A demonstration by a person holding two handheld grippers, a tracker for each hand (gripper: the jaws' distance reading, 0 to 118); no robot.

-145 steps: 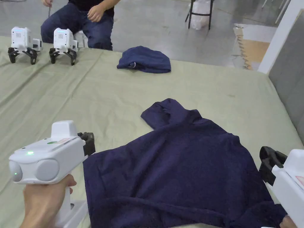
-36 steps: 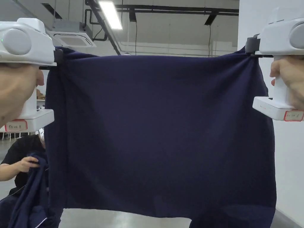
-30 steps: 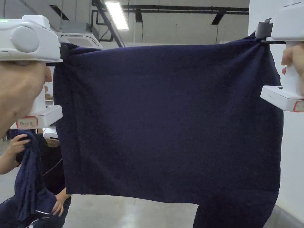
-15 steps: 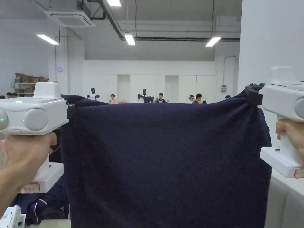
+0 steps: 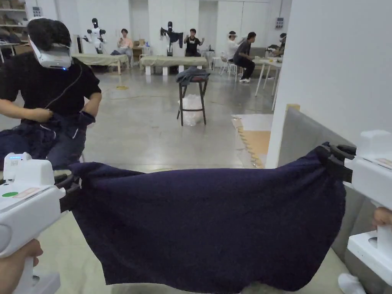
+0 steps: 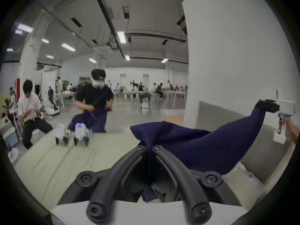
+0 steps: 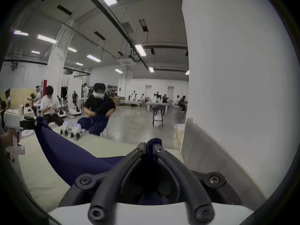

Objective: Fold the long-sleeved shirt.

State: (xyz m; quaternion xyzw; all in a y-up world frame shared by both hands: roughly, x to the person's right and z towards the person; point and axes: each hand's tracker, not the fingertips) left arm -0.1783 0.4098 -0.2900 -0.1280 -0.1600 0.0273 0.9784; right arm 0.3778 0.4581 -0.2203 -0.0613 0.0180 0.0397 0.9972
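A dark navy long-sleeved shirt (image 5: pixel 206 226) hangs spread between my two grippers, sagging in the middle above the olive-covered table (image 6: pixel 48 163). My left gripper (image 5: pixel 71 191) is shut on one corner of the shirt at the left; in the left gripper view its jaws (image 6: pixel 148 148) pinch the cloth (image 6: pixel 194 149). At the right, my right gripper (image 5: pixel 337 160) is shut on the other corner; its own view shows the jaws (image 7: pixel 148 147) closed on a navy fold (image 7: pixel 73 153). The shirt's lower part falls below the head view.
A person in a black top and a headset (image 5: pixel 46 88) sits across the table handling another navy garment. A spare pair of grippers (image 6: pixel 72 132) stands on the far edge. A white wall and grey panel (image 5: pixel 306 134) rise at the right. A stool (image 5: pixel 191 95) stands on the floor behind.
Both grippers have come down from head height toward the table with the shirt still stretched between them. The head camera has tilted down, so the room and floor now show.
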